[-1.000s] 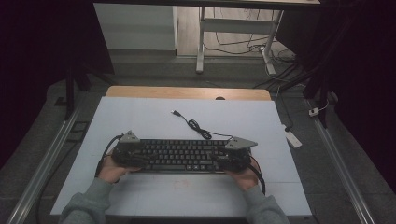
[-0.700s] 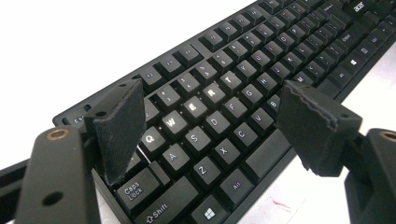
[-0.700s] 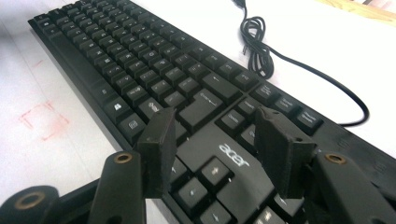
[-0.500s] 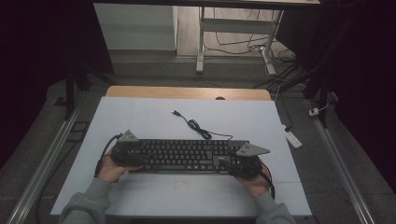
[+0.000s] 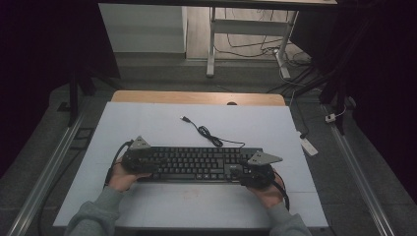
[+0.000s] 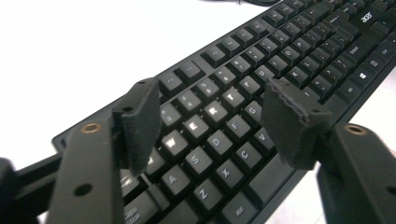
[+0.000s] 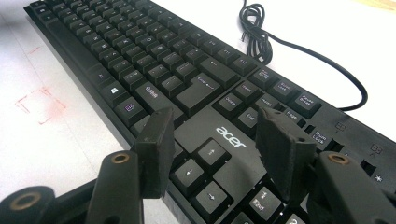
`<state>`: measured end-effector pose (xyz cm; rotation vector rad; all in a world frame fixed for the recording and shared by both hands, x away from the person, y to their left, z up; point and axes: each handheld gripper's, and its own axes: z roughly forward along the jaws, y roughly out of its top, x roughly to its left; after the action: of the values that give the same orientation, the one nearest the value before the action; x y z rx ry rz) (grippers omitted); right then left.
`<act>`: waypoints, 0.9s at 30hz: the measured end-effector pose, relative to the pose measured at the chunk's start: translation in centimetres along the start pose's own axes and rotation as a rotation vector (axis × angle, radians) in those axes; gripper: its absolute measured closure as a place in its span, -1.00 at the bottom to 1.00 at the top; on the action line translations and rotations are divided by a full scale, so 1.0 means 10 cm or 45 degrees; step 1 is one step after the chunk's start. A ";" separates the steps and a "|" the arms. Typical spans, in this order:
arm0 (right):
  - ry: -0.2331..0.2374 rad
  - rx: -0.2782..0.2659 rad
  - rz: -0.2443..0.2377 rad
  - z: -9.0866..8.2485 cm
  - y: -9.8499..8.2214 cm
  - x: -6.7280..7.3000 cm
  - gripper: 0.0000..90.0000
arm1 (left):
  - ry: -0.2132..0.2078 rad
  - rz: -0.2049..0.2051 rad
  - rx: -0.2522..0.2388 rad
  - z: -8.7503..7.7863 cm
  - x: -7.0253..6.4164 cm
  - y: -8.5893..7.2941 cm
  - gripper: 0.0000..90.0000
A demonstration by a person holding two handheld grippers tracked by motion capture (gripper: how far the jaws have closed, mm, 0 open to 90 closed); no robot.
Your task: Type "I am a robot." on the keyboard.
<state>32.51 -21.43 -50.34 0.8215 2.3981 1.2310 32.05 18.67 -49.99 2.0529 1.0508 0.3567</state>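
Two grippers over keyboard (image 5: 196, 163) ends, left gripper (image 6: 210, 123) jaws part-closing, right gripper (image 7: 215, 149) wide, both empty

A white desk (image 5: 147, 123) spans the lower middle of the high view, with a bare wooden strip (image 5: 196, 97) along its far edge. A black keyboard (image 5: 196, 164) lies flat across the lower centre of the desk, parallel to the near edge. Its black cable (image 5: 209, 135) runs loosely coiled over the white top toward the centre of the frame, ending in a plug (image 5: 184, 119). A faint red mark (image 7: 39, 105) shows on the white surface just beside the keyboard's near edge.
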 end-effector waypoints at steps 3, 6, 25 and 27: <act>0.002 -0.009 0.005 0.00 0.00 0.00 0.05 | 0.009 0.016 0.007 0.06 -0.03 0.02 0.06; 0.002 -0.003 0.001 0.00 0.00 0.00 0.05 | 0.008 0.030 0.004 0.11 -0.04 0.03 0.33; 0.006 0.020 -0.009 0.03 0.01 0.02 0.05 | -0.020 0.094 0.083 0.40 -0.13 0.08 0.98; 0.009 0.021 -0.003 0.03 0.00 0.02 0.05 | -0.016 0.094 0.086 0.41 -0.14 0.08 0.98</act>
<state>32.50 -21.10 -50.48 0.8199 2.4172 1.2165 33.93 15.19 -51.98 2.1559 0.9932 0.3495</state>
